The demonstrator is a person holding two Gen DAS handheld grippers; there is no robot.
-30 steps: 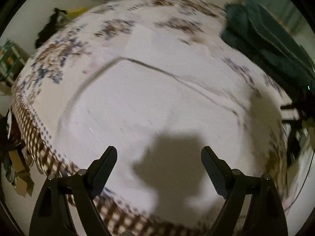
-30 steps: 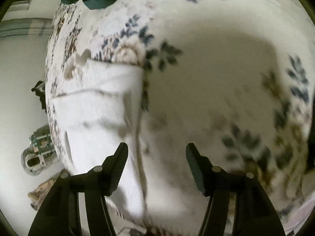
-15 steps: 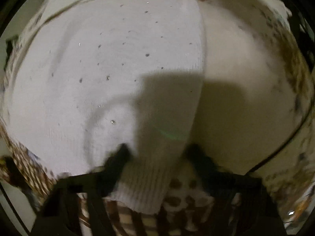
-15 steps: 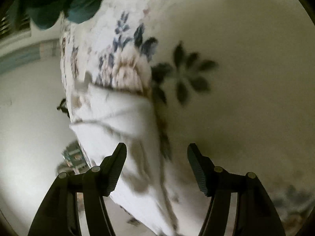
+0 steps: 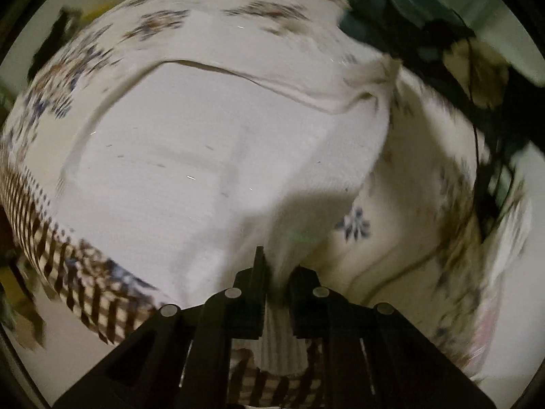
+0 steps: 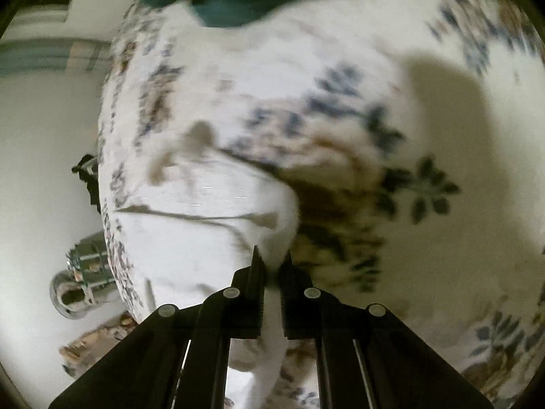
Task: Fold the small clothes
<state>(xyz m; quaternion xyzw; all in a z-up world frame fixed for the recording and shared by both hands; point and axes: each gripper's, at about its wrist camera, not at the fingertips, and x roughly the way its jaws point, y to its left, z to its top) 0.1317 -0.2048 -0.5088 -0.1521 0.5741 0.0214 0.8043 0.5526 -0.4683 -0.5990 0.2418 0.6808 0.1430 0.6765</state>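
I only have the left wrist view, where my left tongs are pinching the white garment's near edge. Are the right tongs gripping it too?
Observer: Yes. The right tongs are closed on the white garment, at its edge beside the floral bedspread.
Operator: Anything off the bed on that side?
Observer: A metallic object sits on the floor, left of the bed edge.
Operator: Is the dark green cloth near the right tongs?
Observer: No, the green cloth lies at the far end of the bed.

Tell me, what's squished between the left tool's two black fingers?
A fold of the white garment sits pinched in the left tool, seen in the left wrist view.
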